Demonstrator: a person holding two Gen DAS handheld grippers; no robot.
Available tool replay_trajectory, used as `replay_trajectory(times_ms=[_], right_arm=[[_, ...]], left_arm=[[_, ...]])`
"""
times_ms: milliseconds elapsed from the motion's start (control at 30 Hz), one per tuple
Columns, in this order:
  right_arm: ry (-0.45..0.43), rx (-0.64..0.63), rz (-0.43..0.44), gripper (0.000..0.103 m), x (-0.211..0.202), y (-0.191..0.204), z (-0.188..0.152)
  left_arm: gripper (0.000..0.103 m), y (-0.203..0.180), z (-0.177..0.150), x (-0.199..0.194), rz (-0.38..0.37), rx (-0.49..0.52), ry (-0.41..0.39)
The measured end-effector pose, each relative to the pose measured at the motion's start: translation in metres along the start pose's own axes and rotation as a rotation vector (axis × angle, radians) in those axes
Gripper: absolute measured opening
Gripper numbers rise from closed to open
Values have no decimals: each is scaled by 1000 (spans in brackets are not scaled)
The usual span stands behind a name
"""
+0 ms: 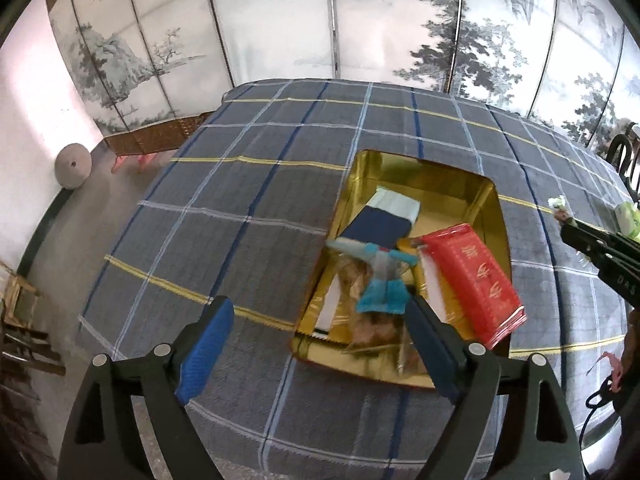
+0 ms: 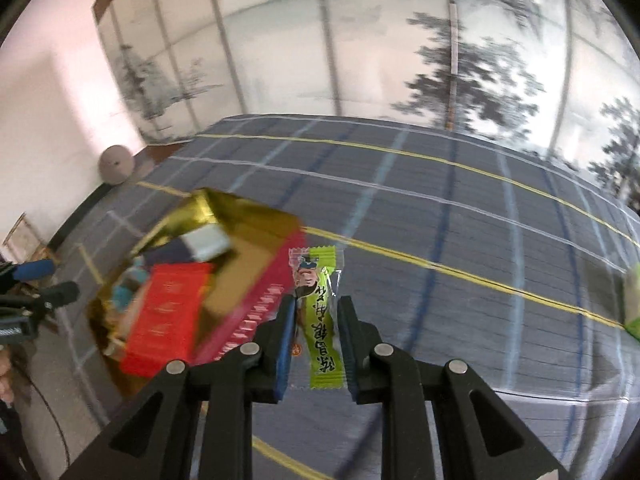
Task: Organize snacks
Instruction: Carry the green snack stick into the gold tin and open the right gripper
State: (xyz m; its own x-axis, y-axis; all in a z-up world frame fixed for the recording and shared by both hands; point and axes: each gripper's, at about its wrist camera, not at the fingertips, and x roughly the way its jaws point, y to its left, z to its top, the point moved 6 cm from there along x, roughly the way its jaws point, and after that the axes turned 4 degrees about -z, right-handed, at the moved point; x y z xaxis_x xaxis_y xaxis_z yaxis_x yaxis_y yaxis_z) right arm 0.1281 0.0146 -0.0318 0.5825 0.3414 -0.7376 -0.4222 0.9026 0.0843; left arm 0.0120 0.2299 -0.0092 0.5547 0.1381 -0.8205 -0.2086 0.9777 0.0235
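A gold tin box (image 1: pixel 490 208) lies on the plaid tablecloth. It holds a red packet (image 1: pixel 476 280), a dark blue and white packet (image 1: pixel 386 218) and a blue-topped clear snack bag (image 1: pixel 380 292). My left gripper (image 1: pixel 320 320) is open, hanging just above the box's near left corner, and holds nothing. My right gripper (image 2: pixel 318 308) is shut on a green snack packet (image 2: pixel 322 320) and holds it above the cloth, right of the box (image 2: pixel 248 220). The right gripper also shows at the right edge of the left wrist view (image 1: pixel 576 232).
The grey plaid tablecloth (image 1: pixel 248 208) covers the whole table. More green snacks (image 1: pixel 628 216) lie at the far right edge. A painted folding screen (image 1: pixel 320 20) stands behind the table. A wooden chair (image 1: pixel 20 312) stands at the left.
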Motion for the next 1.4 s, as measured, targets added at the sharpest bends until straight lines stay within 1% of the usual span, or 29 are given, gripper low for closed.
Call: replay_trajectory(times_ms=[300, 500, 567, 933, 1233, 1333, 1367, 1400], right_arm=[[28, -57, 84, 21, 13, 65, 3], [48, -64, 120, 21, 21, 93, 4], [52, -71, 120, 21, 24, 100, 5], [71, -91, 111, 22, 39, 127, 3], [66, -90, 98, 24, 40, 129, 4], [69, -84, 97, 27, 40, 129, 5], [68, -82, 97, 32, 40, 129, 5], [67, -81, 90, 39, 40, 129, 5]], left_arm=[[87, 22, -10, -2, 34, -35, 8], [87, 32, -14, -2, 64, -49, 13], [88, 34, -15, -2, 72, -56, 18], [90, 48, -20, 1, 100, -87, 32], [90, 49, -21, 2, 100, -92, 37], [90, 47, -21, 2, 97, -88, 37], [90, 46, -20, 2, 96, -85, 35], [90, 45, -20, 2, 96, -84, 35]])
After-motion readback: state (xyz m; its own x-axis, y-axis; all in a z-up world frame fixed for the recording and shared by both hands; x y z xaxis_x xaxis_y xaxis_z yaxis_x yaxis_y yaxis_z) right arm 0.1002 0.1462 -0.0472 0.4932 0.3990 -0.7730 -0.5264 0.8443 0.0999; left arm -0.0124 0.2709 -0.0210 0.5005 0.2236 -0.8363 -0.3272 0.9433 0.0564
